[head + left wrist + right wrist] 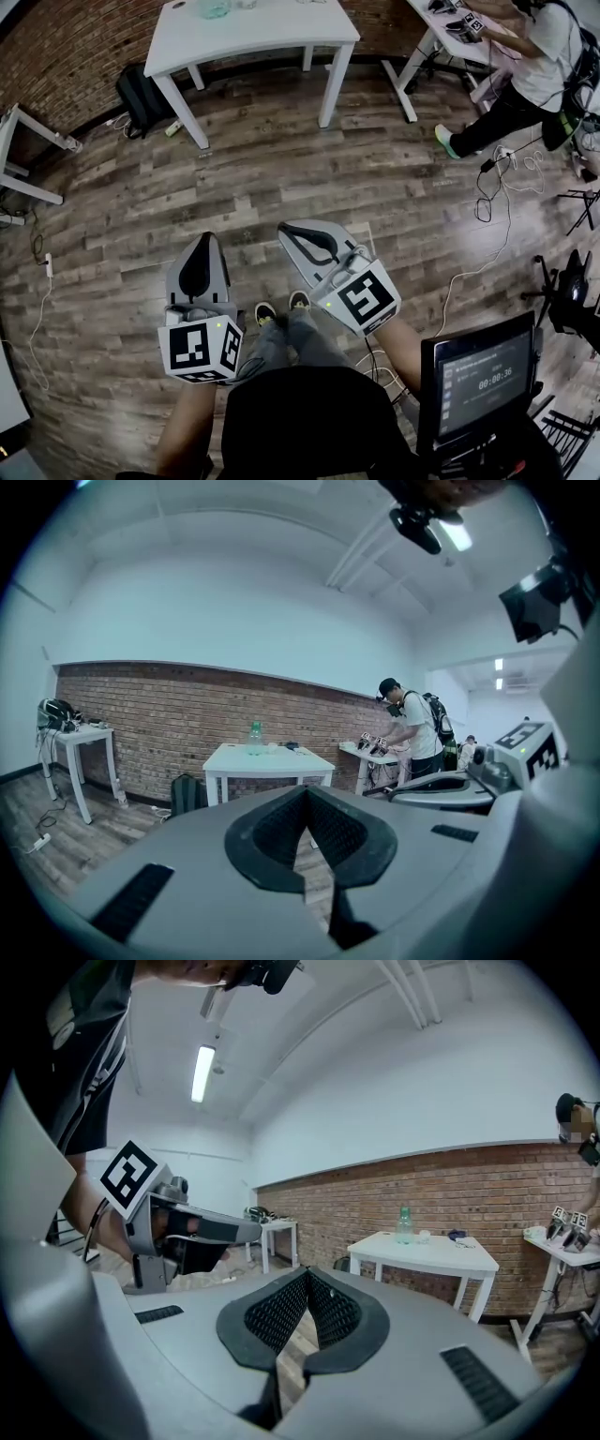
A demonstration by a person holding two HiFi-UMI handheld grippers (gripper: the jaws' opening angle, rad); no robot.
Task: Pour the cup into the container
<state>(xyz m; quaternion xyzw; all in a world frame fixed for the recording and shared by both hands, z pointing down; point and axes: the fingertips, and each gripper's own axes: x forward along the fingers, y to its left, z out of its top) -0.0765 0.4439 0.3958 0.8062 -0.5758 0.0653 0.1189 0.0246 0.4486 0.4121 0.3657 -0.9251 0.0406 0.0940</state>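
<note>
A white table [253,33] stands far ahead across the wooden floor. On it are a green-tinted bottle [404,1223], a small pale cup [424,1236] and a dark item [457,1236]; the left gripper view shows the same bottle [254,738] on the table [267,758]. Both grippers hang over the floor in front of my body, well short of the table. My left gripper [200,246] [306,794] is shut with nothing in it. My right gripper [292,232] [307,1274] is shut and empty too, and points towards the table.
Another person [539,66] works at a second white table [441,37] at the far right, with cables [506,187] trailing over the floor. A black backpack [141,94] leans by the main table. A small screen [478,380] stands close at my right.
</note>
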